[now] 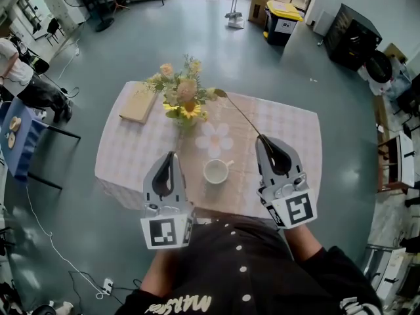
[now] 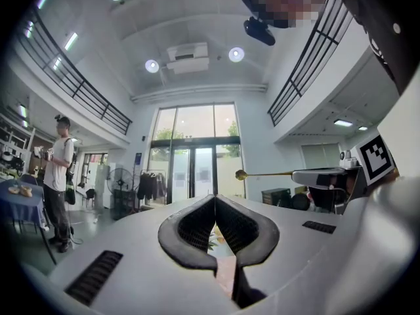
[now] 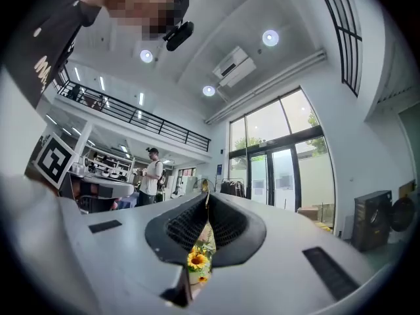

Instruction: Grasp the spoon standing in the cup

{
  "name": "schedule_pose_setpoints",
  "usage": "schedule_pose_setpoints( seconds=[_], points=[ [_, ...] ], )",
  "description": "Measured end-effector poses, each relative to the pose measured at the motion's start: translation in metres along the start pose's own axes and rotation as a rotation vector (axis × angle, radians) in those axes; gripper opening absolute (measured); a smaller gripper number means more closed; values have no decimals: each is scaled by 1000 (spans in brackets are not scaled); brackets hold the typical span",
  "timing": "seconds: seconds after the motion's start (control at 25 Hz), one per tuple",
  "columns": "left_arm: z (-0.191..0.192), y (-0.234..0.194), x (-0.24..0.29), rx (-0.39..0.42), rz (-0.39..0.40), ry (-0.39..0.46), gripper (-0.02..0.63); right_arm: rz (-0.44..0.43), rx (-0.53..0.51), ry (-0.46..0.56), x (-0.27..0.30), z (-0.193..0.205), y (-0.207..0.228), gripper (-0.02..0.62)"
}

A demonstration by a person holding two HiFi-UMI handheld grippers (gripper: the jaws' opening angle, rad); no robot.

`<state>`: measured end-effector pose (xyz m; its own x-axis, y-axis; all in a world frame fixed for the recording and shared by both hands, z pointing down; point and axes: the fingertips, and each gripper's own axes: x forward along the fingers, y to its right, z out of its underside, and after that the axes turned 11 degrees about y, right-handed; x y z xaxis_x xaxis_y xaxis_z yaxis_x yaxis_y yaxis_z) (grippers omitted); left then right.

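Note:
My right gripper (image 1: 260, 139) is shut on the end of a long thin golden spoon (image 1: 239, 113), which slants up and away toward the flowers, clear of the cup. In the left gripper view the spoon (image 2: 262, 173) shows lying level, its bowl to the left. In the right gripper view (image 3: 207, 199) only its thin edge (image 3: 205, 188) rises from the closed jaws. The white cup (image 1: 216, 171) stands on the pink checked table (image 1: 295, 130) between both grippers, with nothing showing inside it. My left gripper (image 1: 172, 156) hovers left of the cup, shut and holding nothing (image 2: 214, 199).
A vase of flowers (image 1: 182, 97) stands behind the cup, with a flower-shaped mat (image 1: 215, 138) between them and a wooden board (image 1: 138, 103) at the far left corner. A person (image 2: 59, 176) stands off to the left by a blue table (image 1: 16, 143).

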<state>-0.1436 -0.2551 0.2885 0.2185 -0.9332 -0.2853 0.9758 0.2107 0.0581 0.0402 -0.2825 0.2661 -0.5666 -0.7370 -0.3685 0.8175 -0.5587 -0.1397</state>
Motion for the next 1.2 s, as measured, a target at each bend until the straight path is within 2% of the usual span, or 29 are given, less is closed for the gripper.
schedule_pose_setpoints(
  seconds=[0.28, 0.72, 1.2],
  points=[
    [-6, -14, 1, 13, -28, 14, 18, 87, 2, 18, -7, -3, 19, 5],
    [-6, -35, -2, 33, -66, 17, 18, 175, -28, 27, -23, -6, 47, 5],
    [-3, -35, -3, 38, -70, 7, 18, 173, -35, 16, -25, -2, 50, 5]
  ],
)
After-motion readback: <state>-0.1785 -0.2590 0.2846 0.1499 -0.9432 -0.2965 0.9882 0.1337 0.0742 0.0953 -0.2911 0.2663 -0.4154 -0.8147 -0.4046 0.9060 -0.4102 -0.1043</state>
